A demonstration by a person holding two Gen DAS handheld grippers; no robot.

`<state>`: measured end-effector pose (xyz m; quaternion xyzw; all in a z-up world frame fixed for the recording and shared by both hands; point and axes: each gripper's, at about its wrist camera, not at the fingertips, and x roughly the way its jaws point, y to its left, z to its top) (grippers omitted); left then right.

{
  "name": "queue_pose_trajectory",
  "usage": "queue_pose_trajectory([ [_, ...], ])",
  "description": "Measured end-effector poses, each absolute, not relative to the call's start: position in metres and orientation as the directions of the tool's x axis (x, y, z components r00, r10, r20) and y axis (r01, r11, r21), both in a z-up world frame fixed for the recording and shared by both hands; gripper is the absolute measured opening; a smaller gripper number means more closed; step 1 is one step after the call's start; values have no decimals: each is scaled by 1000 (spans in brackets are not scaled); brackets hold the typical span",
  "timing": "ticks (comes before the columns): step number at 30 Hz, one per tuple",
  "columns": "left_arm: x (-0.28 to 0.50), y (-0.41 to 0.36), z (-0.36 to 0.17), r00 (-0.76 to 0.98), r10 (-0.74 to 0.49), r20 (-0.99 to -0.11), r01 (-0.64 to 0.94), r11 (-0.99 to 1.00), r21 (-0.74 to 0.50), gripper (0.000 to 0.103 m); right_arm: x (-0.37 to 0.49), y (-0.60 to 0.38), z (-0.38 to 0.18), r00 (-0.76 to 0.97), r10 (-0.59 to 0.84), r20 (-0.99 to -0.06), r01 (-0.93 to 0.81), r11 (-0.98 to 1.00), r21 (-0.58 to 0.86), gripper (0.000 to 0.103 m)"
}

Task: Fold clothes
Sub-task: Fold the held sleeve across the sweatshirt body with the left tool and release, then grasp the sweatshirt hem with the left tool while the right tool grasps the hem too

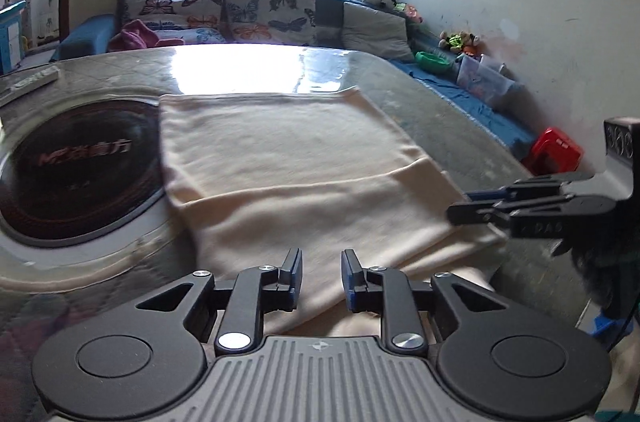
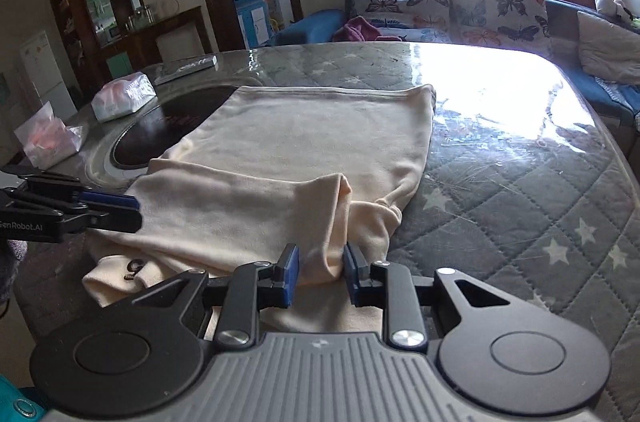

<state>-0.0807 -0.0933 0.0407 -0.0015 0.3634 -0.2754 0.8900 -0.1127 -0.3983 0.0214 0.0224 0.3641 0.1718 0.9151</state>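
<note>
On the near half of the table (image 2: 520, 182), a cream garment (image 2: 304, 142) lies mostly flat, its near part folded over toward the far hem. Its left side overlaps the dark round cooktop (image 1: 68, 174) set into the table. Left gripper (image 1: 320, 272) over the garment's near edge, jaws apart, nothing between them. Right gripper (image 2: 318, 268) at the near edge by the garment's right side, jaws apart with a raised fold of cloth standing between the pads; cannot tell if the pads touch it. Two tissue packs (image 2: 120, 96) sit at the table's far left edge.
</note>
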Motion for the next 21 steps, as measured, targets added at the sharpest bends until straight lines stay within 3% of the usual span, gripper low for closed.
queue_pose_trajectory([
  [3, -86, -82, 40, 576, -502, -646, 520, 834, -184, 24, -115, -397, 24, 681, 322, -658, -295, 943, 156, 10],
  [5, -92, -78, 40, 576, -507, -642, 550, 821, -155, 31, -116, -396, 27, 687, 313, -656, -298, 944, 138, 9],
  [10, -102, -77, 38, 578, -502, -644, 609, 790, -70, 32, -119, -394, 38, 700, 310, -643, -299, 945, 131, 8],
  [13, -103, -79, 32, 592, -472, -654, 616, 788, -12, 26, -122, -391, 46, 706, 311, -636, -302, 945, 127, 7],
  [14, -103, -78, 31, 596, -468, -653, 616, 788, -3, 11, -124, -391, 47, 706, 309, -637, -301, 946, 125, 7],
  [15, -103, -78, 31, 599, -466, -652, 616, 788, 2, 6, -126, -390, 48, 707, 306, -638, -299, 946, 123, 7],
  [21, -101, -63, 35, 614, -451, -648, 598, 802, 9, 0, -128, -396, 38, 684, 294, -667, -286, 950, 124, 13],
])
